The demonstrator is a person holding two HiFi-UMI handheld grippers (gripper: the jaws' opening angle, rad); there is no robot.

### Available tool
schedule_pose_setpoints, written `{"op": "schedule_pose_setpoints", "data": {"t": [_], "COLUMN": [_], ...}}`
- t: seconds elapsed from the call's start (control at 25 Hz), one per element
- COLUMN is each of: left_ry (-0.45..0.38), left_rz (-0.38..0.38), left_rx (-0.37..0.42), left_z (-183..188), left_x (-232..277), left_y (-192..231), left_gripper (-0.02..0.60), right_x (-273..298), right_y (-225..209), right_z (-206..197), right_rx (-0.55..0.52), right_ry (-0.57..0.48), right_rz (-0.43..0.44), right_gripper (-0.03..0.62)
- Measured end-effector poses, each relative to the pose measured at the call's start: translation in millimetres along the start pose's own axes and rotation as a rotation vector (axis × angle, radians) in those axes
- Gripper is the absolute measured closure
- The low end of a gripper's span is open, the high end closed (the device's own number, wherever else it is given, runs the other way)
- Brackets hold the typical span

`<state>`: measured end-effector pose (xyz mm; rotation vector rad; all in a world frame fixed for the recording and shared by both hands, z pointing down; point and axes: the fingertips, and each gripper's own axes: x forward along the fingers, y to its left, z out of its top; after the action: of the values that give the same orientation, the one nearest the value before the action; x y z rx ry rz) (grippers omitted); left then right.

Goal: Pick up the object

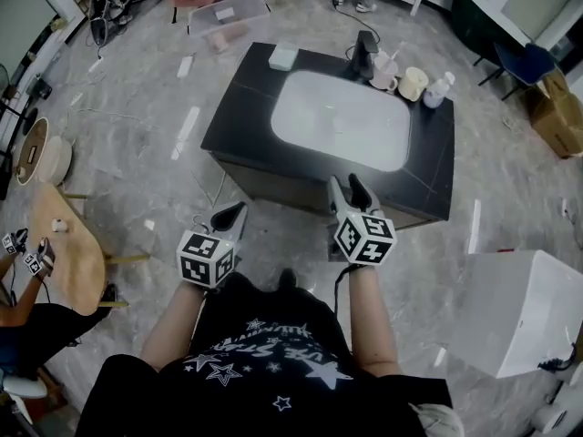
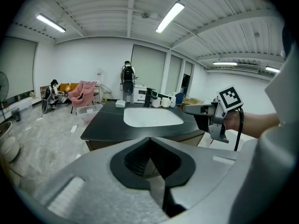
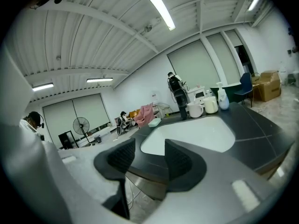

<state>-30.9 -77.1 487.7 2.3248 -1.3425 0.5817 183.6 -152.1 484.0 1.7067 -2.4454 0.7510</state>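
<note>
Before black table (image 1: 246, 107): left gripper (image 1: 232, 215) fingers together; right gripper (image 1: 349, 189) fingers apart; anything on white mat (image 1: 364, 139) unclear.

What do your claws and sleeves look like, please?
The left claw and right claw are grey with black ribbed pads; each carries a white cube with black square markers. A black cable runs from the right one. The shirt is black, short-sleeved, printed with white stars.
</note>
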Motion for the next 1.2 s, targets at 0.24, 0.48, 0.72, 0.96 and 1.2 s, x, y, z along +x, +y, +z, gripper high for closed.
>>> {"op": "schedule_pose_setpoints", "data": {"t": [0.24,0.48,0.72,0.96,1.2], "left_ry": [-0.009,-0.023,-0.042,-0.027,-0.022], "left_rz": [0.066,0.043,-0.015,-0.072,-0.100], "left_rx": [-0.030,-0.034,-0.020,0.004,-0.009], "left_z": [13.1,37.6,71.7,105.0,129.8], "left_x": [12.9,43.1,97.0,140.0,175.3], "left_y": [40.4,84.2,134.6,197.0,256.6], "left_gripper": [0.572,0.572,0.572,0.572,0.572], "right_x": [44.4,90.6,155.1,234.5,310.0], "right_y": [7.8,12.0,8.3,18.7,19.9], "right_z": [8.4,28.4,42.3,64.0,79.1], "right_rx": [-0.012,-0.008,0.006,0.059,0.056], "right_ry": [0.026,0.022,0.029,0.032,0.062], "right_rz": [0.044,0.013,-0.042,-0.090,-0.163], "right_gripper": [0.393,0.393,0.393,0.393,0.393]}}
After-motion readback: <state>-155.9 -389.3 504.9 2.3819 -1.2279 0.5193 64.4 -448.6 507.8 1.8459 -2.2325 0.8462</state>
